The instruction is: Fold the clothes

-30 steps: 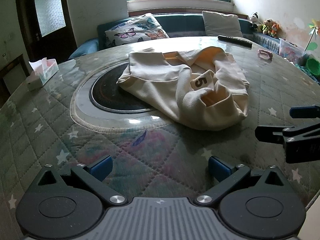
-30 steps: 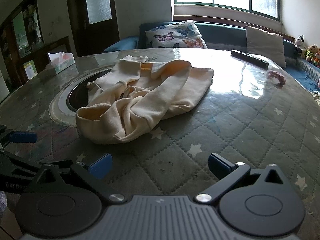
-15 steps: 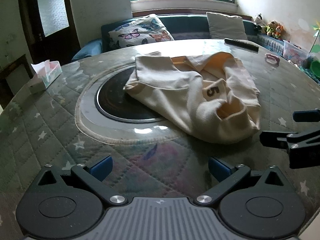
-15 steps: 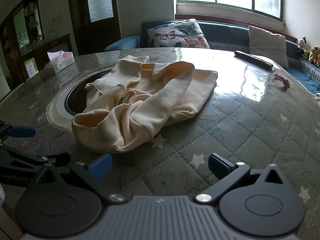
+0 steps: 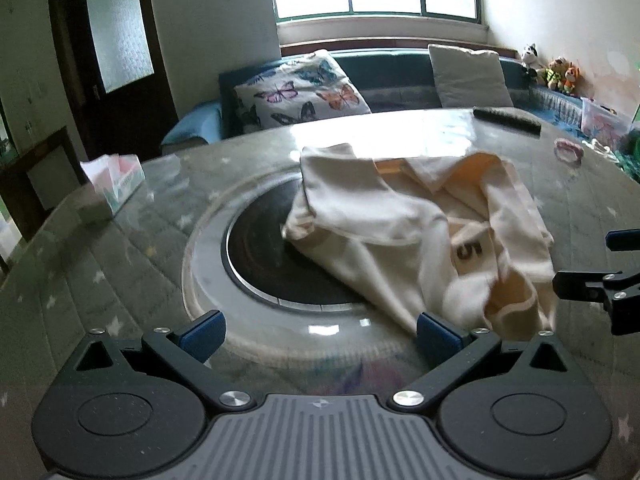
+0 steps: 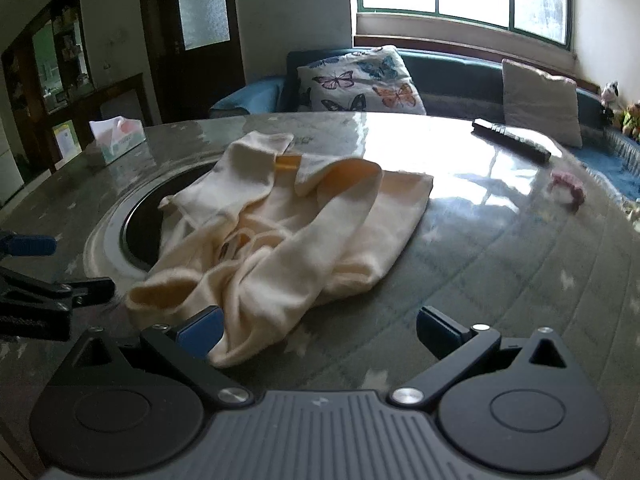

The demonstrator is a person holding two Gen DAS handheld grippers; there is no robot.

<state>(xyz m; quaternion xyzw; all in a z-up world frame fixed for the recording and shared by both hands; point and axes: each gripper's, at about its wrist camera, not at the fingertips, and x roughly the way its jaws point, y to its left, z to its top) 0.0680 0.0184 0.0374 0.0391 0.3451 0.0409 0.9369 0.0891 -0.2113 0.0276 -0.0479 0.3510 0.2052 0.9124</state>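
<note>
Holding both tools low over the quilted table (image 5: 120,280), we keep the left gripper (image 5: 318,330) spread wide with nothing between its blue pads, its right pad just at the near edge of the cream garment (image 5: 420,240). Our right gripper (image 6: 320,328) is equally wide and empty, its left pad against the garment's (image 6: 288,232) near fold. We see the crumpled garment lying half over the dark round hotplate (image 5: 264,264) at the table's middle, a "5" patch showing. Far left sits a tissue box (image 5: 116,184); far right lie a remote (image 6: 512,140) and a pink hair tie (image 6: 568,188)
</note>
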